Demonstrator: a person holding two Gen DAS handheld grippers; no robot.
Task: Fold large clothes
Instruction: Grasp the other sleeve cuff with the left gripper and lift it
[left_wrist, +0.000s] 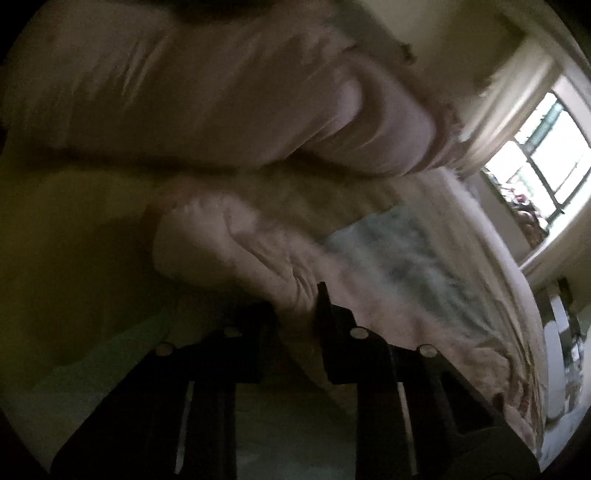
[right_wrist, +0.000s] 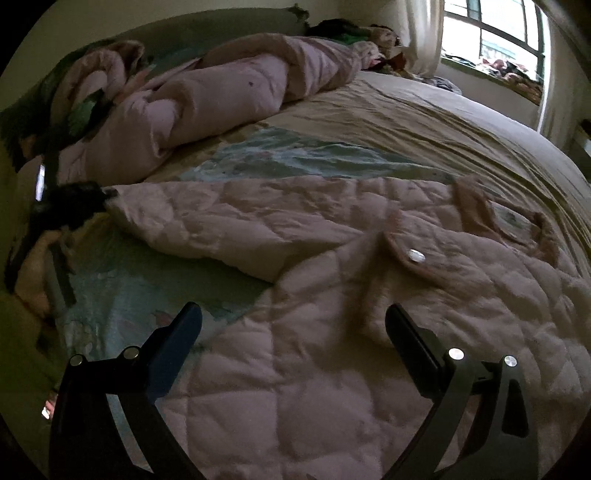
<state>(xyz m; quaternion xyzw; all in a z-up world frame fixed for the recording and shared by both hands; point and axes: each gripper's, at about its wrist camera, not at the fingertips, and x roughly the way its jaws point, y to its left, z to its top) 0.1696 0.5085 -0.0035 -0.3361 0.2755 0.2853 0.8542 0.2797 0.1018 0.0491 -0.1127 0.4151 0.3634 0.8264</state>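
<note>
A pale pink quilted jacket (right_wrist: 332, 295) lies spread on the bed, with a snap button flap (right_wrist: 415, 255) near its middle and one sleeve (right_wrist: 207, 218) stretched to the left. My left gripper (right_wrist: 79, 208) is shut on the cuff end of that sleeve. In the blurred left wrist view the same gripper (left_wrist: 295, 306) pinches pink quilted cloth (left_wrist: 236, 240) between its fingers. My right gripper (right_wrist: 293, 325) is open and empty, low over the jacket's near part.
A bundled pink duvet (right_wrist: 207, 96) lies along the far side of the bed and fills the top of the left wrist view (left_wrist: 221, 103). The bed has a beige and teal patterned sheet (right_wrist: 295, 155). A bright window (right_wrist: 491, 37) with a curtain is at the back right.
</note>
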